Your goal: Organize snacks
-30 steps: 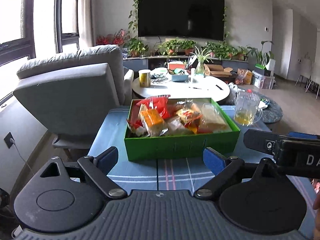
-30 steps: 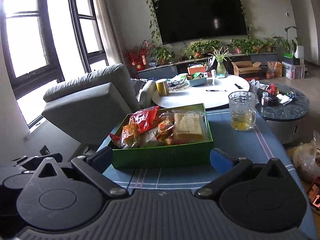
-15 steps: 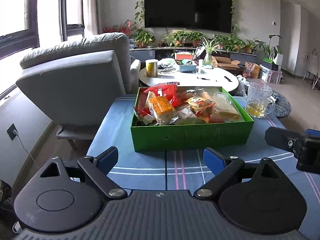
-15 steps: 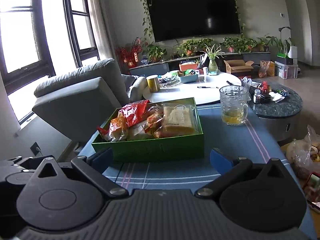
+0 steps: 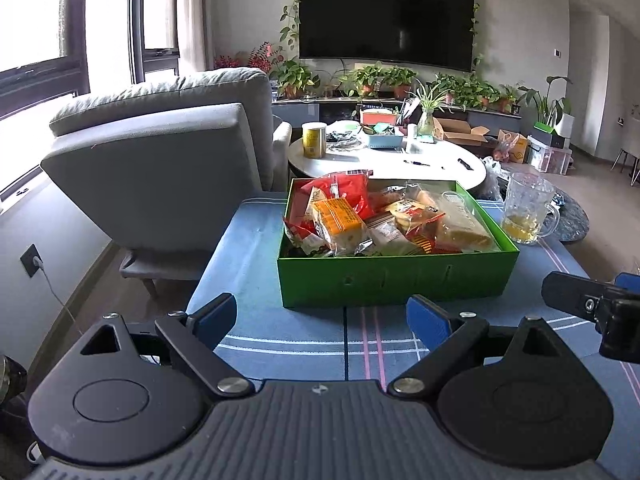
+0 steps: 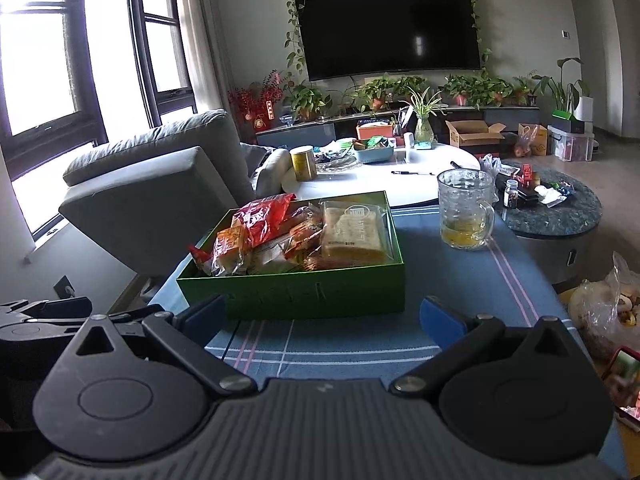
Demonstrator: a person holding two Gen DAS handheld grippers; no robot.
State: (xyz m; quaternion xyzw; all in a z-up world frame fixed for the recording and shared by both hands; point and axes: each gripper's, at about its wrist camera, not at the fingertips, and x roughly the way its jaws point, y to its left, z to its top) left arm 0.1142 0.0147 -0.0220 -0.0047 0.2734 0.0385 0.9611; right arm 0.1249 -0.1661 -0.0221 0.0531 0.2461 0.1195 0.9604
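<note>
**Both grippers parked short of the snack box**

Through the left wrist camera, my left gripper (image 5: 320, 314) has its jaws spread wide and empty. One shallow green cardboard box (image 5: 394, 282) sits on the blue plaid tablecloth (image 5: 256, 248), dead ahead of the jaws, near but not touching, its long side running across my view. Inside the box I count roughly six overlapping snack packets; the exact number I cannot tell. The red foil bag (image 5: 344, 192) leans at the box's far-left end, with the orange-labelled clear packet (image 5: 340, 220) just in front of it. One glass mug holding yellow liquid (image 5: 528, 214) stands right of the box.

Through the right wrist camera, my right gripper (image 6: 322, 316) is likewise released, holding nothing. The box lies ahead and slightly left of it. Its nearest packet is the clear-wrapped pale cake slab (image 6: 354, 236), at the box's right end. I judge this arm better placed for that slab, and the left arm for the orange packet.
</note>
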